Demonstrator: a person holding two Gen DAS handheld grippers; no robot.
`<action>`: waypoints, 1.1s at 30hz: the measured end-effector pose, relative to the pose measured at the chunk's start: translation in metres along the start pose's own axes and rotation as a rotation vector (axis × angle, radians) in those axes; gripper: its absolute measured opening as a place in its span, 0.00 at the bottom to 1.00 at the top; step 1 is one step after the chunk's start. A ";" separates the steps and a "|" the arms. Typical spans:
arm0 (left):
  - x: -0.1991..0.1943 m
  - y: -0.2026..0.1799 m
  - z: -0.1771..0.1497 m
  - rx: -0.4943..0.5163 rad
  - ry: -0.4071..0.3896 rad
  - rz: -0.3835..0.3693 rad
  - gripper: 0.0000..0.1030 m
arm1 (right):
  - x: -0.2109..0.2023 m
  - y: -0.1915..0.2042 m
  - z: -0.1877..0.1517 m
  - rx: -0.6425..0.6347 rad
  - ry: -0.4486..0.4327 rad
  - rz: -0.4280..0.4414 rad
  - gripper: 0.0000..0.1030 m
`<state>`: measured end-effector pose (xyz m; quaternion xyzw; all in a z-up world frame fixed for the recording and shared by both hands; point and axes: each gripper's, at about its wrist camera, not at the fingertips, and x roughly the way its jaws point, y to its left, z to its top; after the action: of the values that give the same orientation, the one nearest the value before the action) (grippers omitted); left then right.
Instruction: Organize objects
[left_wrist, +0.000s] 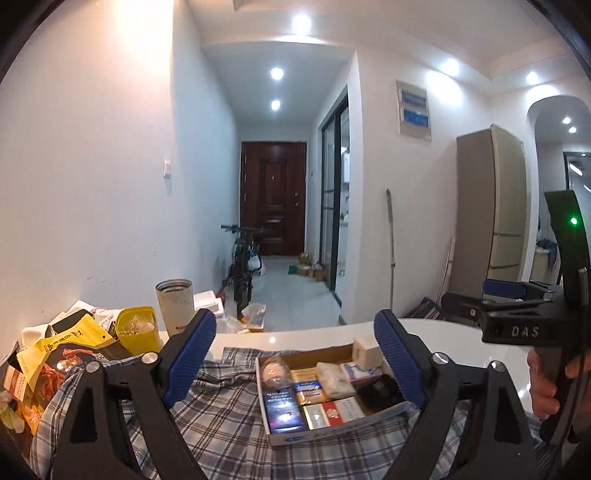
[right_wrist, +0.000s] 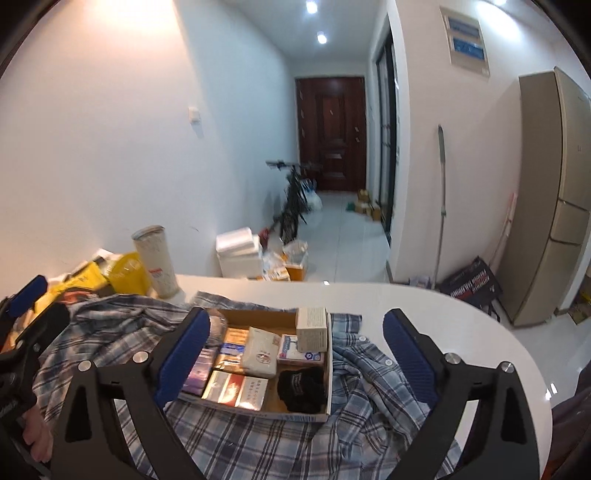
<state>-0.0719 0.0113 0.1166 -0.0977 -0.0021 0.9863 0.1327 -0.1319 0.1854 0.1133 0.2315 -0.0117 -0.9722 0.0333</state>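
1. A shallow box (right_wrist: 255, 415) is seen on a plaid shirt (right_wrist: 229, 446), which is spread over a white table (right_wrist: 461, 325).
2. The box is filled with small packs; a beige carton (right_wrist: 312, 329) stands upright at its far right corner and a black cap (right_wrist: 301, 384) lies at its near right.
3. The left gripper (left_wrist: 295, 363) is held wide and empty above the shirt, with the box between and beyond its fingers.
4. The right gripper (right_wrist: 295, 356) is likewise held wide and empty, its left finger (right_wrist: 183, 356) overlapping the box's left side in view; whether contact is made cannot be told.
5. Snack bags (left_wrist: 62, 365), a yellow tub (left_wrist: 136, 328) and a cup (left_wrist: 175, 308) are crowded at the table's left.
6. Risk: the box could be slid or tipped if the shirt beneath it is pulled, since the cloth is wrinkled and loose.
7. Risk: the upright carton is judged likely to topple if it is brushed by a finger.
8. Risk: with both grippers close over the same box, a clash between them is possible.
9. The box's long axis is seen running from near to far, angled slightly leftward in the left view; its open face is turned upward.
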 end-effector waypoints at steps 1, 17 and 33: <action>-0.009 -0.002 0.001 -0.006 -0.017 0.000 0.94 | -0.011 0.002 0.000 -0.016 -0.018 0.011 0.92; -0.090 -0.015 0.020 -0.054 -0.134 -0.090 1.00 | -0.142 0.008 -0.025 -0.051 -0.290 0.000 1.00; -0.117 -0.026 0.015 -0.047 -0.138 -0.137 1.00 | -0.181 -0.007 -0.041 -0.005 -0.338 0.014 1.00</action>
<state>0.0429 0.0062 0.1545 -0.0324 -0.0410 0.9790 0.1971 0.0475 0.2044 0.1576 0.0644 -0.0163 -0.9971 0.0384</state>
